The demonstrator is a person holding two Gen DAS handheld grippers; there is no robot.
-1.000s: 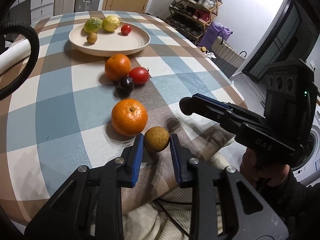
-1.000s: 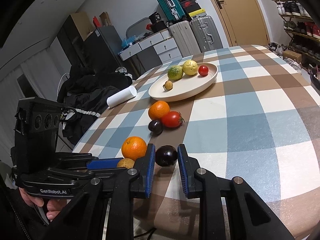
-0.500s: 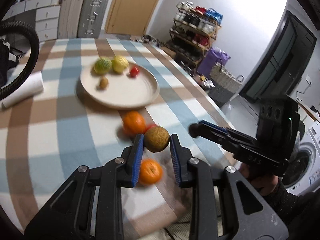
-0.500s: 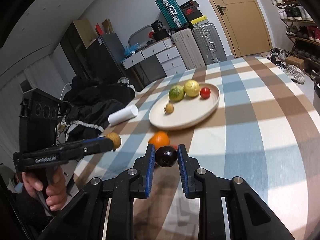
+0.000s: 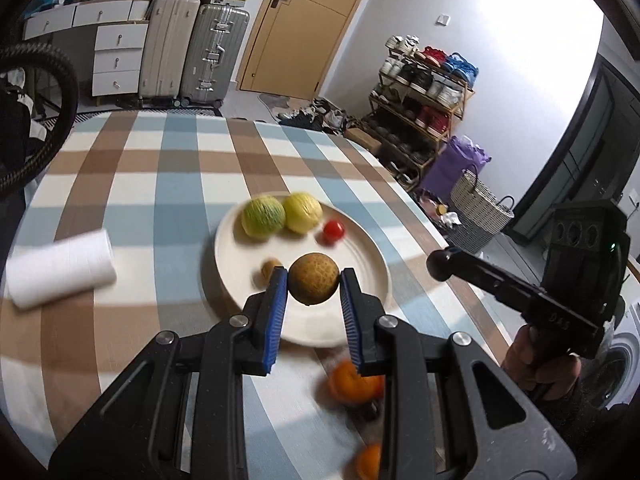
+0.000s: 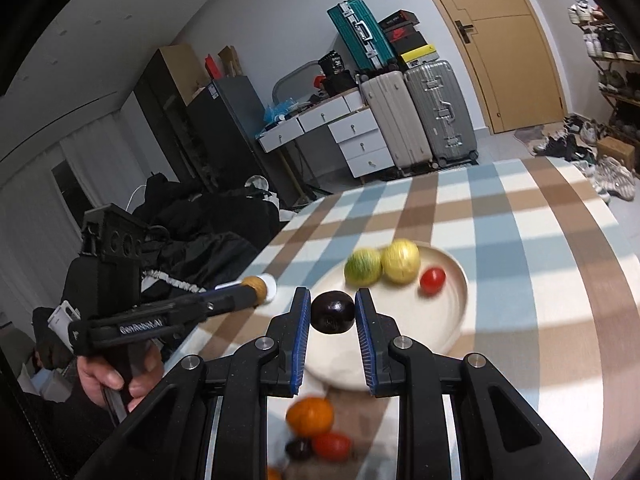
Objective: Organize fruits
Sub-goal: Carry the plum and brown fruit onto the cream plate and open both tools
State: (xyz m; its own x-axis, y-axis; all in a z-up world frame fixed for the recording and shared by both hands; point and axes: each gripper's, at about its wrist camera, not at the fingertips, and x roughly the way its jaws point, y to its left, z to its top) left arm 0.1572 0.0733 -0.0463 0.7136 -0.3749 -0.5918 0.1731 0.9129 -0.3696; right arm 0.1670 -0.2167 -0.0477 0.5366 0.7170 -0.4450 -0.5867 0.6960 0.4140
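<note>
**Brown and dark fruit nearly at the plate**

Left view: my left tool (image 5: 313, 286) grips a brown fruit (image 5: 313, 284) above the plate (image 5: 360, 320), which holds four fruits.

Right view: my right tool (image 6: 332, 312) clamps a plum (image 6: 333, 312) above the plate's edge; an orange (image 6: 310, 416), a tomato (image 6: 331, 446) and others wait on the desk (image 6: 540, 320).

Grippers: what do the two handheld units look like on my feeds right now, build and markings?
Both are matte black, angular, pistol-grip frames with silver pivot bolts and ribbed blue pads on the fingers. The left gripper carries white "GenRobot.AI" lettering along its side and a boxy black module with round ports. The right gripper has a similar module with a small green light. Dark sleeves cover both wrists.
</note>
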